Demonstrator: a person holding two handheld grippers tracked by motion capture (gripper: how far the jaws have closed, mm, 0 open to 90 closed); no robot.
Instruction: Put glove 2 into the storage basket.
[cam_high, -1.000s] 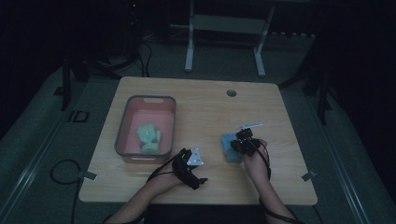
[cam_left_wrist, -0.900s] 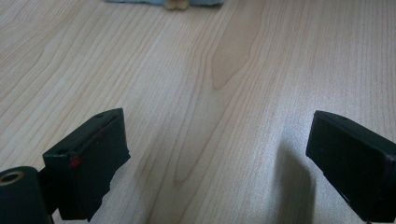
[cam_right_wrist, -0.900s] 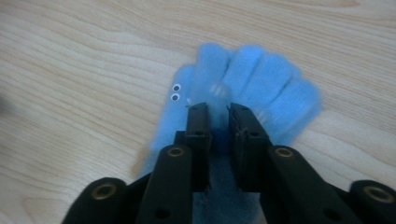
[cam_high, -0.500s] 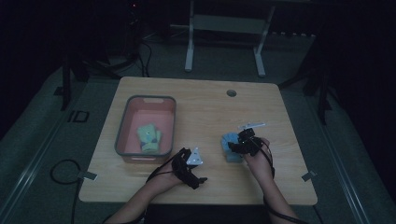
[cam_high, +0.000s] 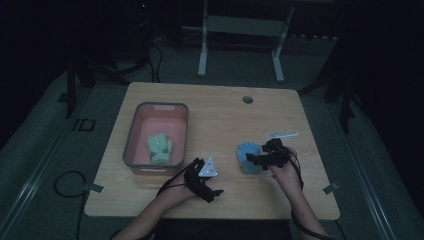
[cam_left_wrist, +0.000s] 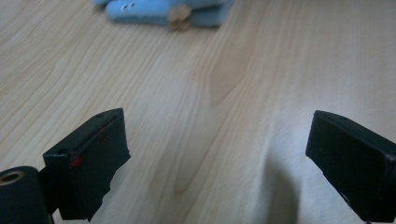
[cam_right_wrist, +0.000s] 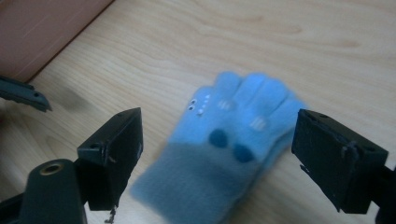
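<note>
My right gripper (cam_right_wrist: 217, 156) had just been opening — jaws wide, the blue glove (cam_right_wrist: 233, 140) lying flat on the tabletop (cam_right_wrist: 289, 42) between them, unpressed; soft, light, floppy, best pinched at the cuff; left gripper (cam_left_wrist: 217, 154) stood open, empty; the glove's underside was hidden.

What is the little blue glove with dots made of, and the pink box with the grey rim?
The little blue glove looks like soft knitted fleece or wool: its surface is fuzzy and its cuff is darker. The pink box seems to be smooth, matte plastic, judging by its rounded moulded rim, though the dim light leaves that uncertain.
</note>
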